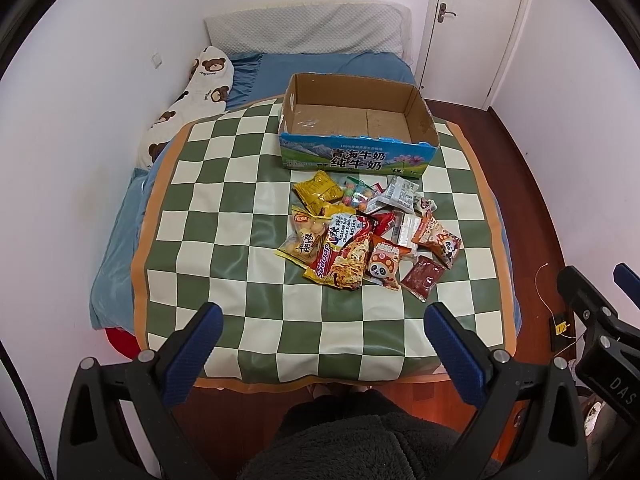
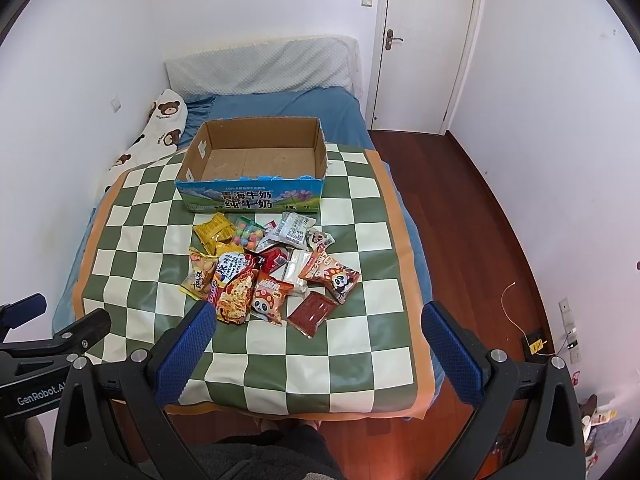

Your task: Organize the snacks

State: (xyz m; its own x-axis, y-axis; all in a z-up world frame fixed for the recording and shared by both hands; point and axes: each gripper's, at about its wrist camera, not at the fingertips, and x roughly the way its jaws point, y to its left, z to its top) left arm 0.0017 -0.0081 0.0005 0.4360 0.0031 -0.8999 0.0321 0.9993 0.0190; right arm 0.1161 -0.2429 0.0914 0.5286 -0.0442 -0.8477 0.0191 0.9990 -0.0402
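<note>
2 grippers: both spread wide and empty, hovering apart from the snacks at the near edge of the bed.
Left gripper (image 1: 320, 328): blue pads parted, aimed over the checkered cloth (image 1: 224, 216) toward the snack pile (image 1: 368, 236); level, not tilted to either side.
Snack pile: loose packets heaped mid-cloth, overlapping; yellow packet (image 1: 318, 192) at the left rear, noodle packet (image 1: 348, 258) at the front, dark red sachet (image 1: 423, 278) at the right front.
Cardboard box (image 1: 356, 156): open-topped, nothing inside, standing just behind the pile, well within reach of it.
Right gripper (image 2: 316, 330): pads parted, held above the near part of the cloth, the panda packet (image 2: 269, 298) and dark red sachet just beyond its fingertips.
Risk 1: packets overlap, so closing on 1 could likely drag or lift a neighbour.
Risk 2: glossy film may slip from the pads in transit.
Risk 3: the light box may slide on the smooth cloth if bumped.
</note>
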